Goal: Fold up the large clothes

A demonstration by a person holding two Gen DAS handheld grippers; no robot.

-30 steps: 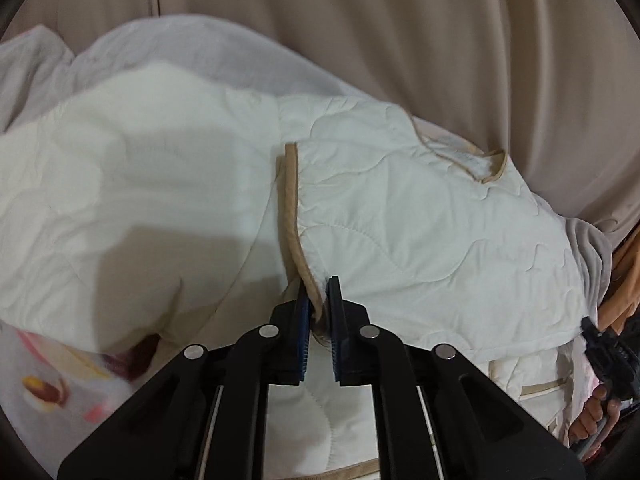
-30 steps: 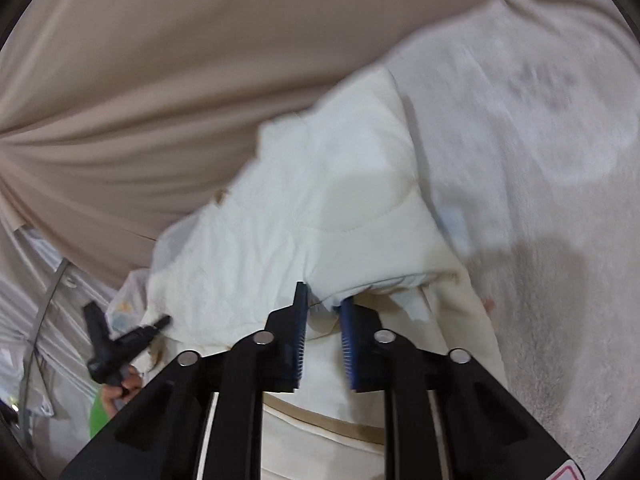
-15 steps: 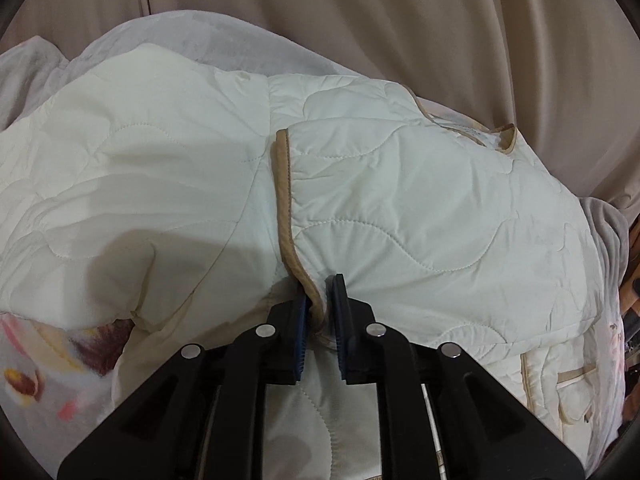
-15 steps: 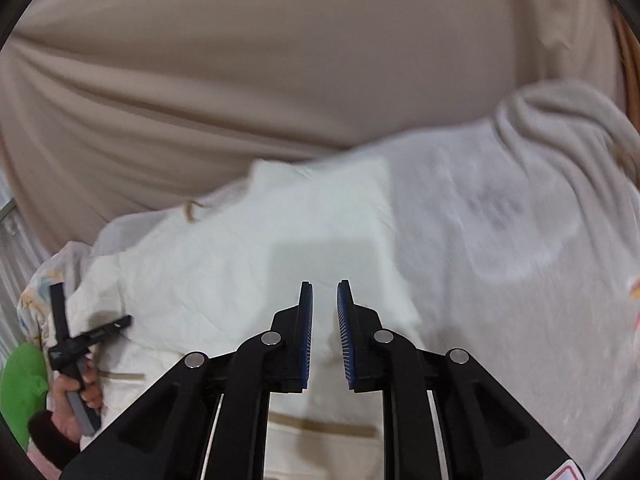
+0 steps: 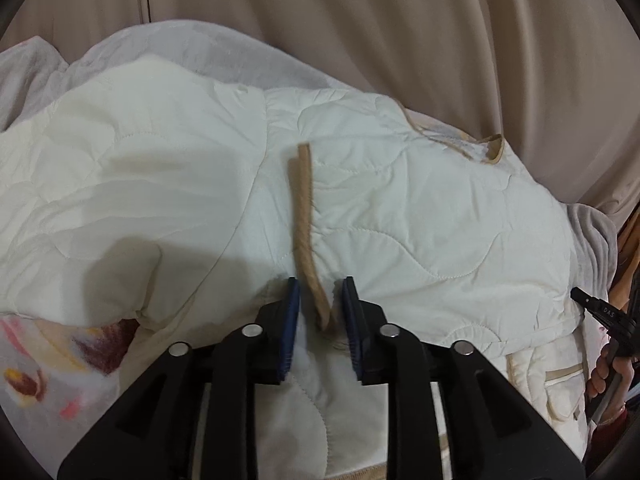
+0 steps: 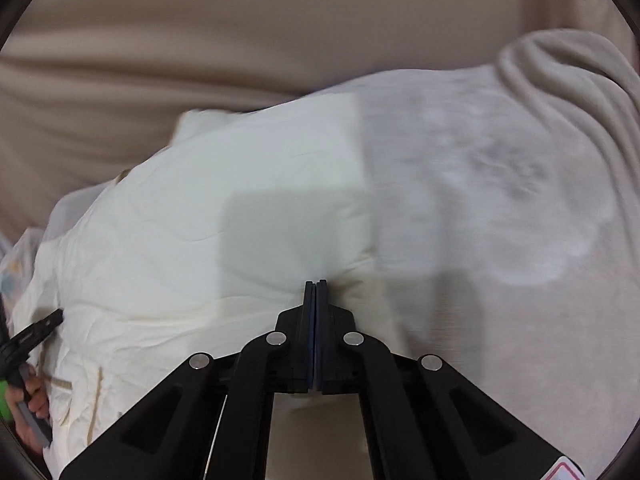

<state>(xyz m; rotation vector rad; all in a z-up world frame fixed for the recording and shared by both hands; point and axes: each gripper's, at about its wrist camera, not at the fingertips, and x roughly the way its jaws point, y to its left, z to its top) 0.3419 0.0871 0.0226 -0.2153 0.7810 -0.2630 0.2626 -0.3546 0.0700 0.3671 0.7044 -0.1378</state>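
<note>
The trim point(image 5: 306, 232) lies unheld between the spread left gripper point(image 5: 319, 300); the right gripper point(image 6: 316, 286) is clenched, its grasp of the jacket point(image 6: 200, 220) unclear, so the fold may be undone.

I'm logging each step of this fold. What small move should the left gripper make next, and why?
Probably draw the left gripper back and up, clear of the jacket. Its jaws stand open on either side of the tan trim, which lies loose between them, so that flap looks laid down. The right gripper shows shut jaws at the jacket's edge; whether it pinches cloth is unclear.
</note>
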